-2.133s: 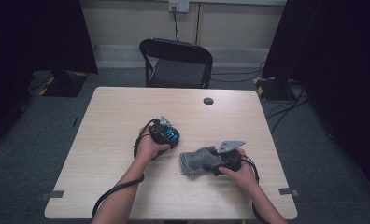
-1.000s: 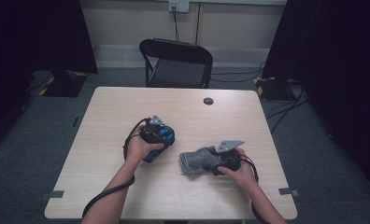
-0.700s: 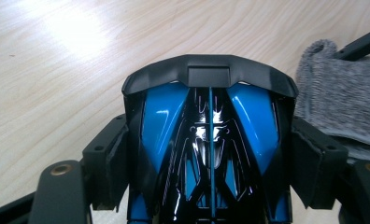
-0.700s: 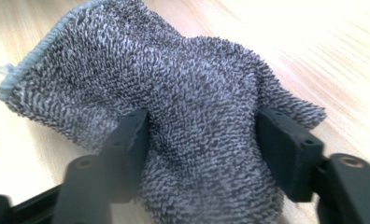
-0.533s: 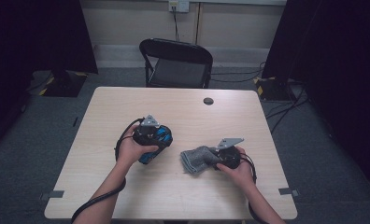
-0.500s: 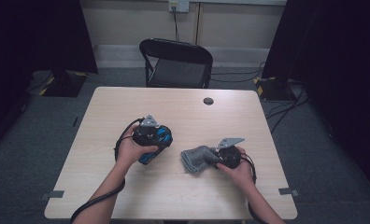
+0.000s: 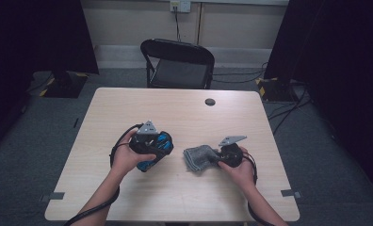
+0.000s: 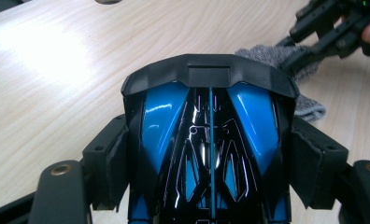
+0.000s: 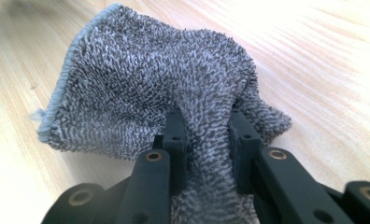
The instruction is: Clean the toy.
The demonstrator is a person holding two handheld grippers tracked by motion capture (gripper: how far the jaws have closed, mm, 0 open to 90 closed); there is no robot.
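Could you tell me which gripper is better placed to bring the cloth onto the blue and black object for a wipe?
The right gripper. Its jaws are already shut on the grey cloth, beside the blue and black object, which the left gripper holds clamped between its own jaws.

On my worktop point(image 7: 128, 108) I count one blue-and-black toy car point(image 7: 152, 149), one grey cloth point(image 7: 198, 159) just right of it, one dark round cap point(image 7: 210, 101) and, behind the worktop, one folding chair point(image 7: 179, 63).
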